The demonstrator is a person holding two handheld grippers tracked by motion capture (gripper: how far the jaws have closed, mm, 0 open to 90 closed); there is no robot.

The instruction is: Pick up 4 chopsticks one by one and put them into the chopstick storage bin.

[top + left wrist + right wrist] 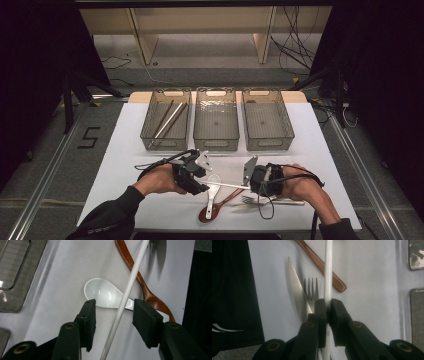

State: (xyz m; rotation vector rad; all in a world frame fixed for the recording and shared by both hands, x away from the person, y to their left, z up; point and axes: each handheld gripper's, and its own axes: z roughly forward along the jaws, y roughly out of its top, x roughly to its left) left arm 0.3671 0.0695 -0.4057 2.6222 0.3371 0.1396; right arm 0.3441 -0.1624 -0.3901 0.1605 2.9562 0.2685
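Right gripper [327, 305]: fingers clamped on white chopstick [328, 270], seen from right gripper view; stick runs straight out between the pads. Same gripper in high view [251, 185], held in right hand [300, 186].

Left gripper [113, 311]: fingers spread apart, chopstick [127, 290] passing through the gap, touching neither pad as far as can be told. In high view at [204, 183], held in left hand [157, 180].

Chopstick [231, 185] spans between the two grippers, raised above the surface [125, 150].

Beneath it on the surface: white spoon [103, 293], bowl up, just ahead of the left fingers; wooden spoon [142, 282] beside it, handle crossing under the chopstick. Both visible in high view: white spoon [212, 192], wooden spoon [212, 209].

Under the right gripper: knife [295, 287] and fork [310, 288] lying side by side, fork tines against the blade; wooden spoon handle end [322, 266] just beyond.

Farther back: three clear bins in a row. Left bin [167, 120] holds chopsticks [169, 120], brown and pale, leaning diagonally. Middle bin [216, 120] and right bin [267, 120] beside it.
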